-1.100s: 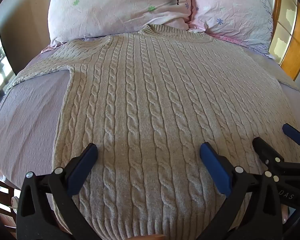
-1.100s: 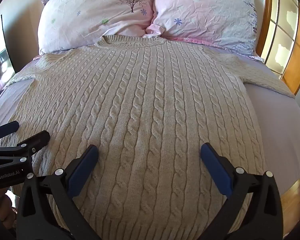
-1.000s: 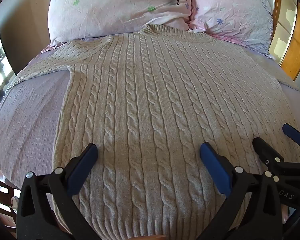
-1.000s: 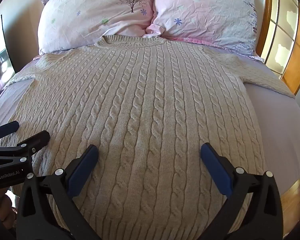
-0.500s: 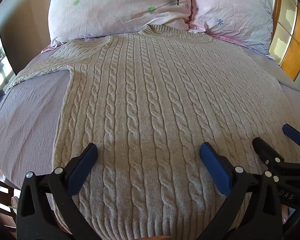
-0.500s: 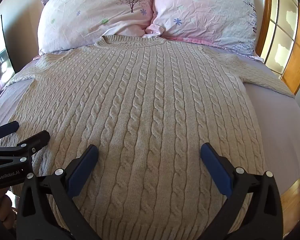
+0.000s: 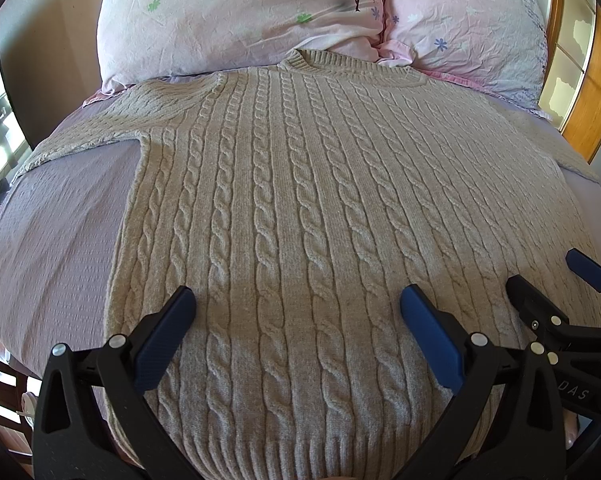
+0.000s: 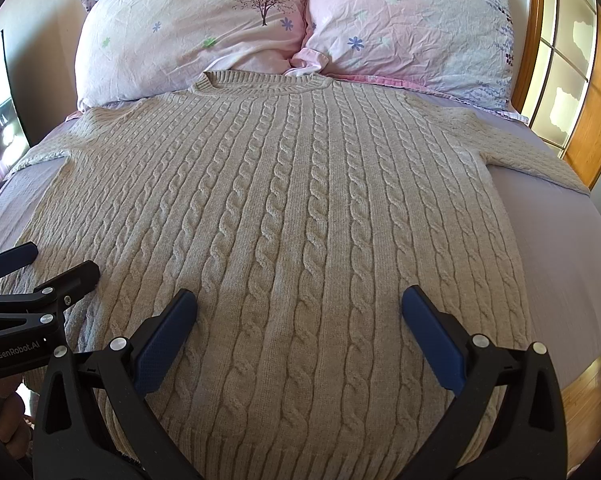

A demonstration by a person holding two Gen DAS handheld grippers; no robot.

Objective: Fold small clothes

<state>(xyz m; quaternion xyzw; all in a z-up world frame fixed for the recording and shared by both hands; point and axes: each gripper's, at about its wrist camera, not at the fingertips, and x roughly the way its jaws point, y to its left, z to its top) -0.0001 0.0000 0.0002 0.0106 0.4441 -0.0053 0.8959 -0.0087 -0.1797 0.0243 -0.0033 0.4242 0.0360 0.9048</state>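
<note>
Two pillows are blocking you beyond the sweater; bare sheet is lying open beside it.

We see the sweater lying flat on the bed. Its neck is at the far end, touching two pillows that sit side by side. One sleeve goes out left, the other sleeve goes out right. Our two grippers are above the near end.
</note>
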